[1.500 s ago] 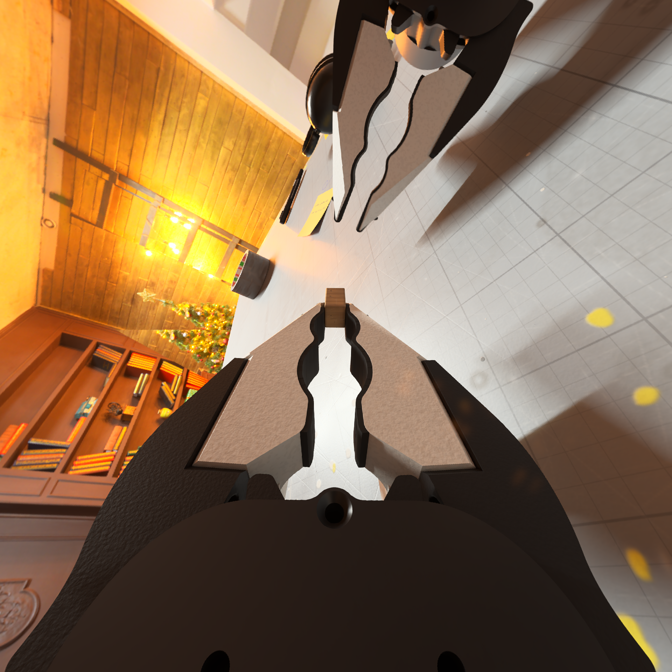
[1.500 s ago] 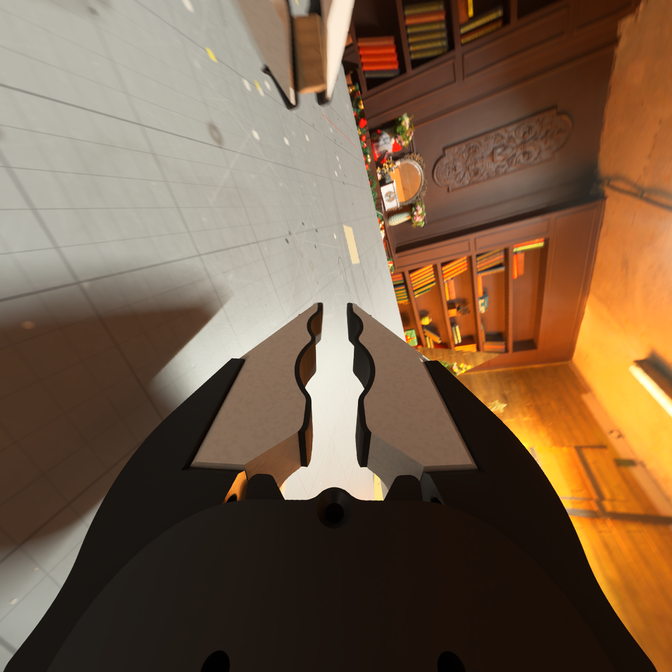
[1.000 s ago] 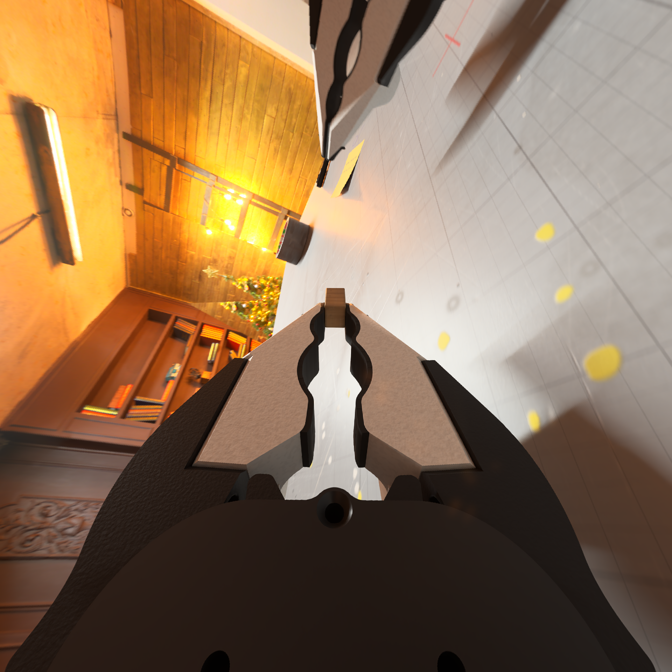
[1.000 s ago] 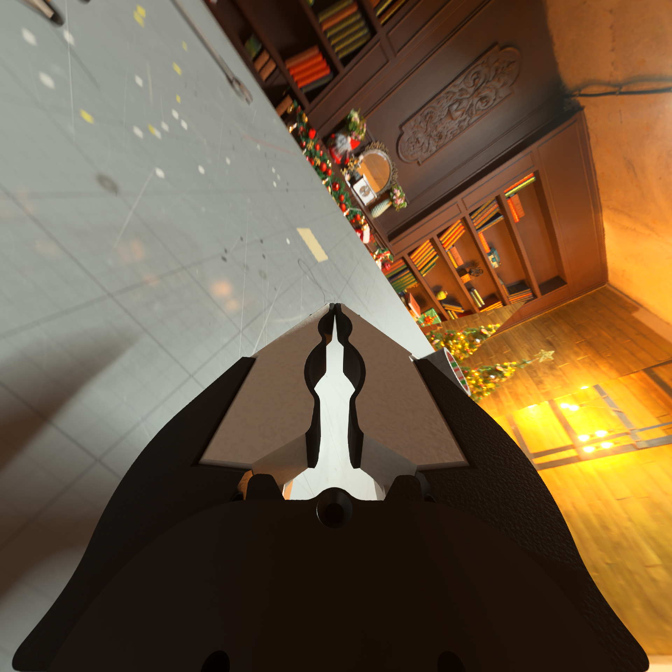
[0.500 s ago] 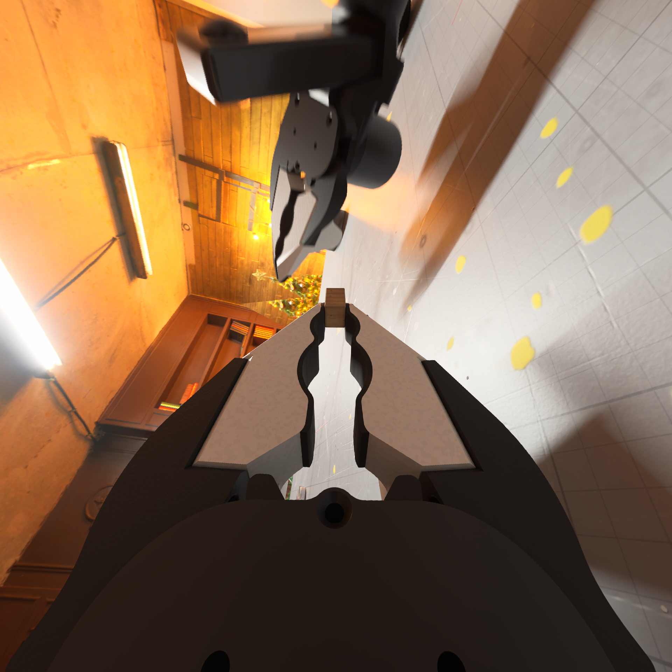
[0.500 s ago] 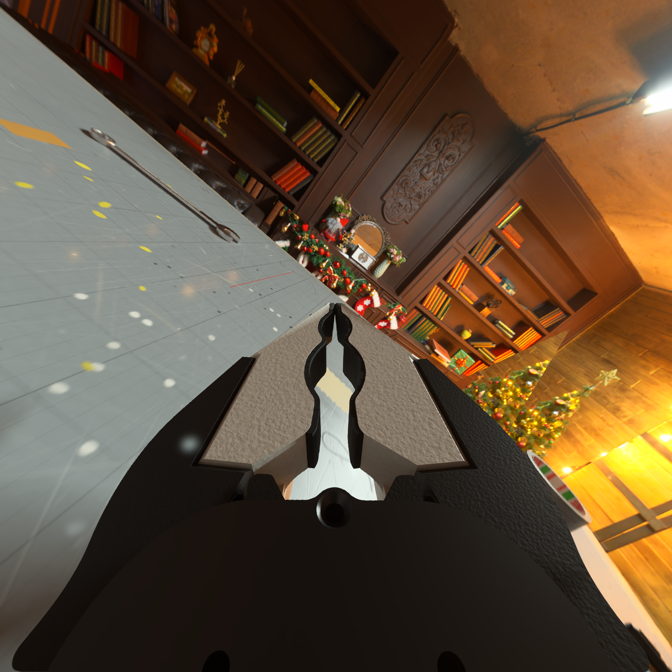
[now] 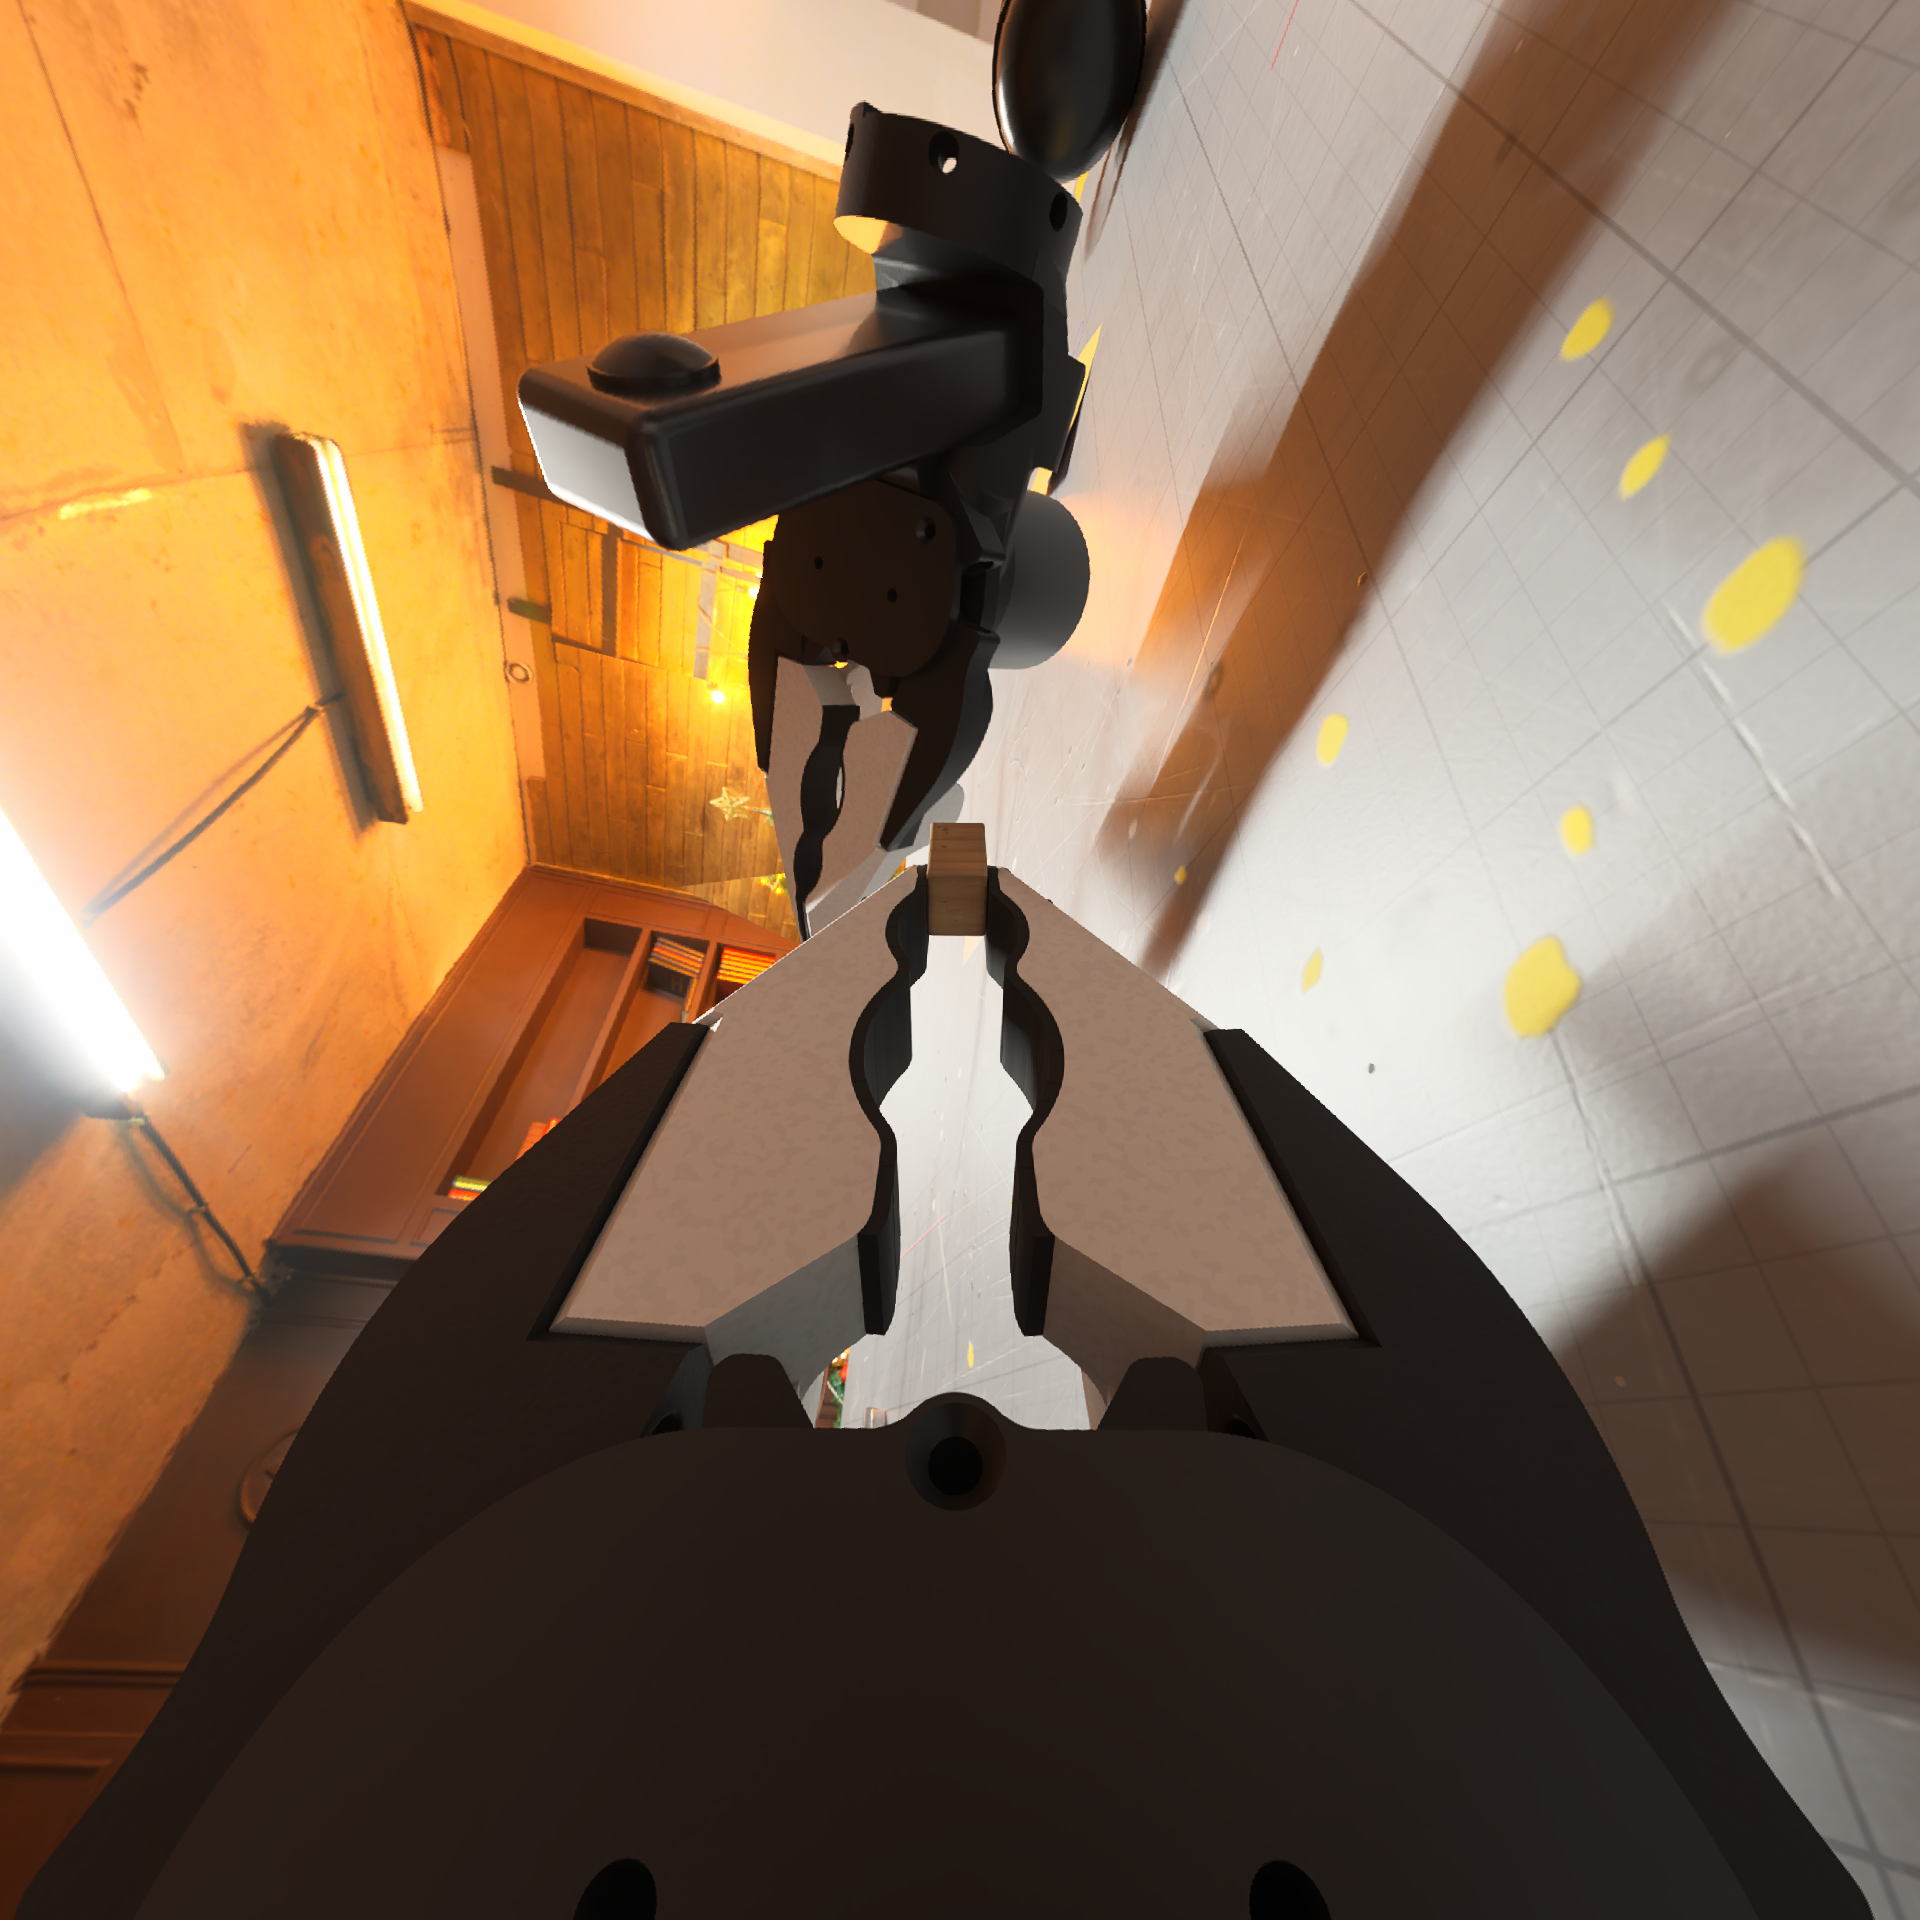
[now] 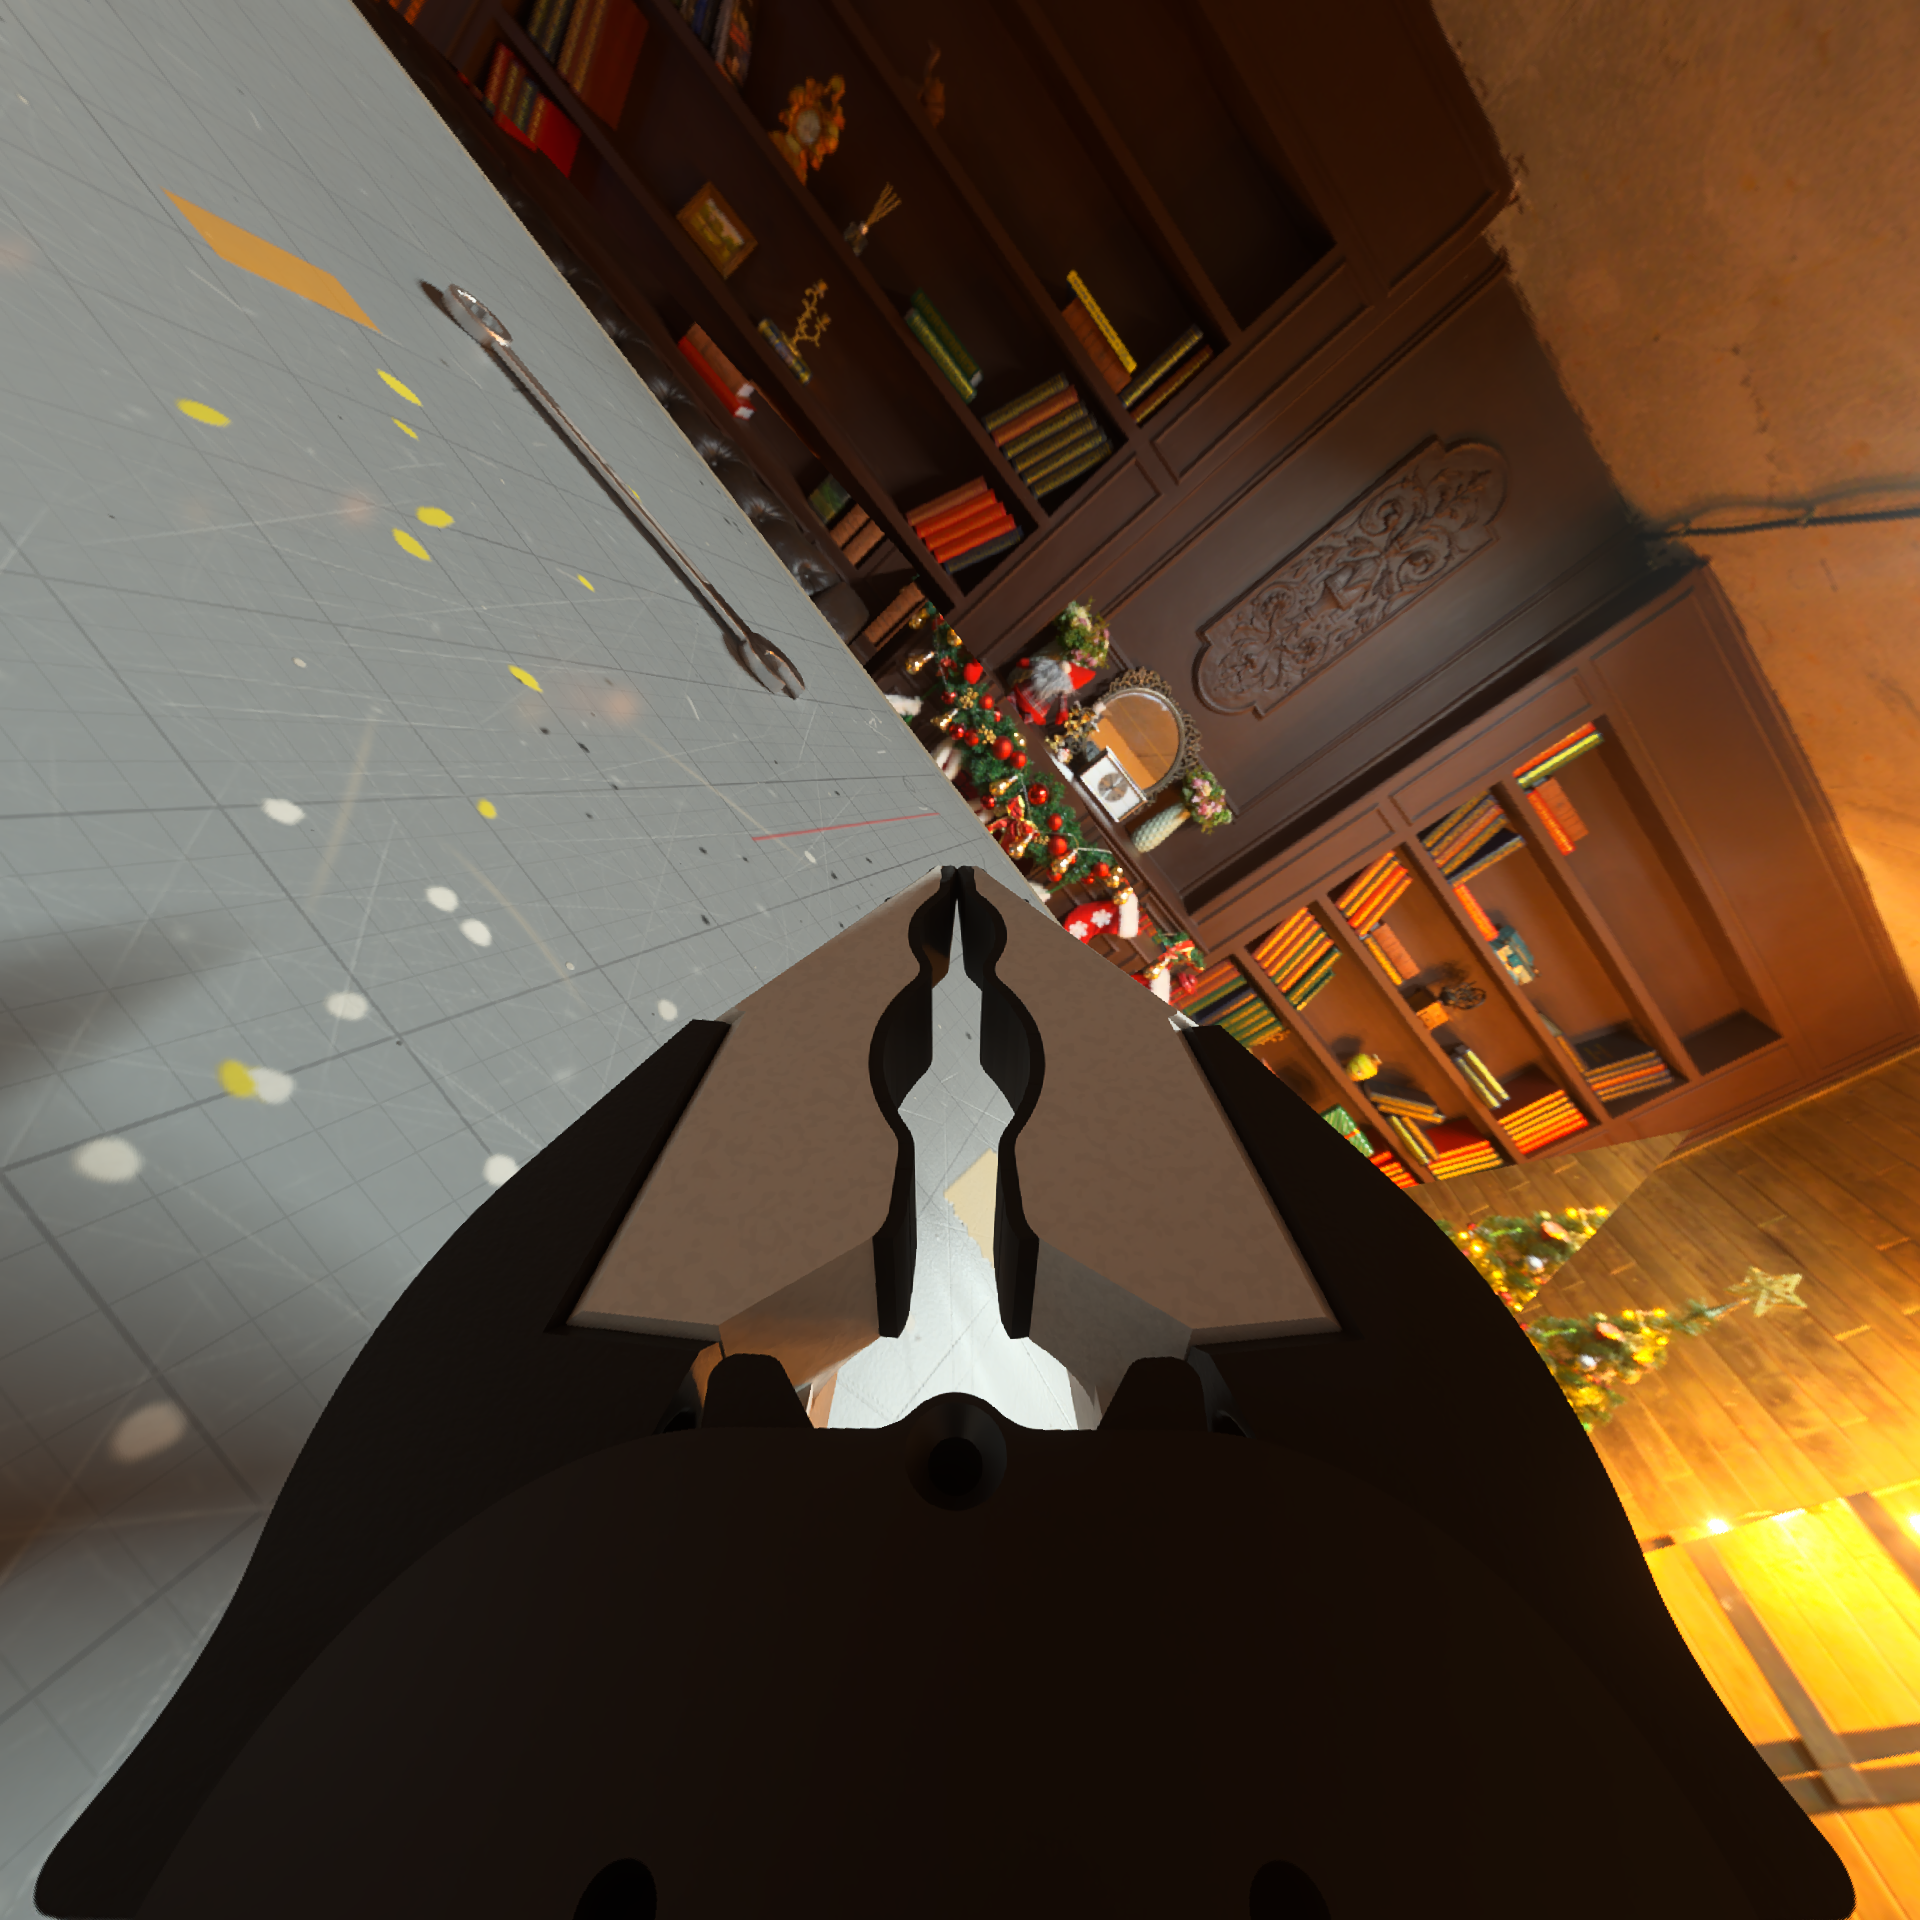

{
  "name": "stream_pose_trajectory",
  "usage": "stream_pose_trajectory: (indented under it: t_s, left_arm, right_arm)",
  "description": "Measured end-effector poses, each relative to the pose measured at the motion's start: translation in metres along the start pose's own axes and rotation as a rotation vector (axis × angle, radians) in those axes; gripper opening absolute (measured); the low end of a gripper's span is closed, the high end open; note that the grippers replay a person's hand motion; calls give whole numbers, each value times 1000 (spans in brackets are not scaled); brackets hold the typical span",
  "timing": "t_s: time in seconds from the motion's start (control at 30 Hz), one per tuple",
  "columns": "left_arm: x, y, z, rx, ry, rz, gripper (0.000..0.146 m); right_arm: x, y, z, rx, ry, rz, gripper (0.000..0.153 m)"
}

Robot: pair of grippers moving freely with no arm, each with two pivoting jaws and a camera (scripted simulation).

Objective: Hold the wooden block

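Note:
My left gripper [image 7: 957, 894] is shut on the small wooden block [image 7: 957, 878], pinched between its fingertips and held above the grey gridded mat [image 7: 1558, 727]. The right gripper [image 7: 821, 904] shows in the left wrist view just beyond and left of the block, pointing toward me, its tips close to the block but apart from it. In the right wrist view my right gripper [image 8: 957, 883] is shut with nothing between its tips. The block is not in that view.
A long metal wrench [image 8: 623, 488] lies near the mat's edge in the right wrist view, with an orange patch [image 8: 270, 265] beyond it. A black rounded object [image 7: 1060, 73] sits on the mat far off. Bookshelves [image 8: 1455, 987] stand past the table.
The right gripper shut about a second ago and has swung round; in the left wrist view it now sits lower and closer to the block. My left gripper keeps its hold on the block.

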State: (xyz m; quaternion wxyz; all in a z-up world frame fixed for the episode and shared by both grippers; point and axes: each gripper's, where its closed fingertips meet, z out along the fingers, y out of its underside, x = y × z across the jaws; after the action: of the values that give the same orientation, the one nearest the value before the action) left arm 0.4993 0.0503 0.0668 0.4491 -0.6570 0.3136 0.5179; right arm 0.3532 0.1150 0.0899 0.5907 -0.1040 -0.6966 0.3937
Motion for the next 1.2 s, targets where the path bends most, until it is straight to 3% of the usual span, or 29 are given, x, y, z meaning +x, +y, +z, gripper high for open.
stream_pose_trajectory:
  t_s: [0.33,1.1,1.17,1.2]
  left_arm:
    - [3,-1,8,8,79,36,9]
    - [10,-8,-1,45,114,146,9]
    - [10,-6,-2,45,111,144,9]
    - [9,-6,-3,45,110,142,9]
  right_arm:
    - [-5,2,1,-21,-12,-50,0]
    - [-19,8,6,-57,-88,-94,0]
    - [-26,2,4,-28,-140,-53,0]
    - [-38,-6,1,22,-236,6,0]
